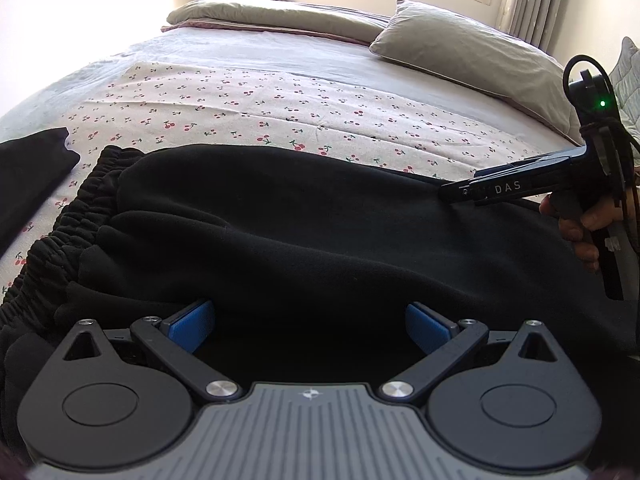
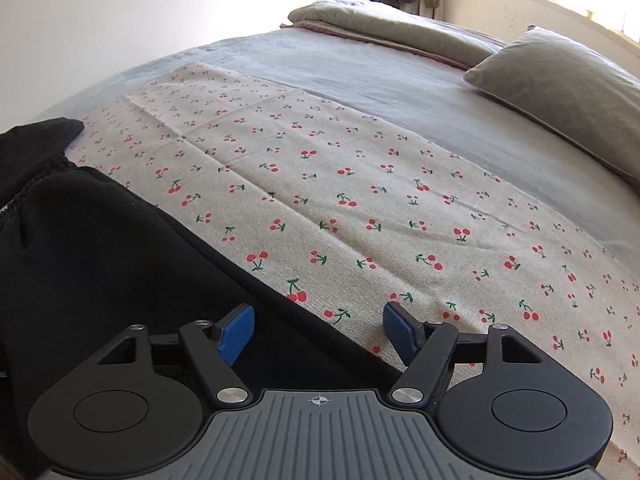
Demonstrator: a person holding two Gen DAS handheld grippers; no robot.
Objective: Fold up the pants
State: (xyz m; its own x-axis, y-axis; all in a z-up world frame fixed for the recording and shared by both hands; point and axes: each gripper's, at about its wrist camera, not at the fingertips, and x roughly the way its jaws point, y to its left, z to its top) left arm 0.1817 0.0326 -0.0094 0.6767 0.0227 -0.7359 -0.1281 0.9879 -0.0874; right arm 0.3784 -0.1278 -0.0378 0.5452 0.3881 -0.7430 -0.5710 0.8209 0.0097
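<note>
Black pants (image 1: 304,232) lie across the cherry-print cloth (image 1: 248,112) on the bed, with the elastic waistband (image 1: 68,220) at the left. My left gripper (image 1: 310,326) is open, its blue pads wide apart just above the near part of the pants. My right gripper (image 2: 319,330) is open over the far edge of the pants (image 2: 100,260), one pad above black fabric, the other above the cloth (image 2: 360,200). The right gripper also shows in the left wrist view (image 1: 452,192), its tip at the pants' far right edge.
A second black garment (image 1: 32,168) lies at the left, also in the right wrist view (image 2: 36,140). A grey pillow (image 1: 472,60) and a folded blanket (image 1: 276,16) lie at the far side of the bed. A window and curtain stand behind.
</note>
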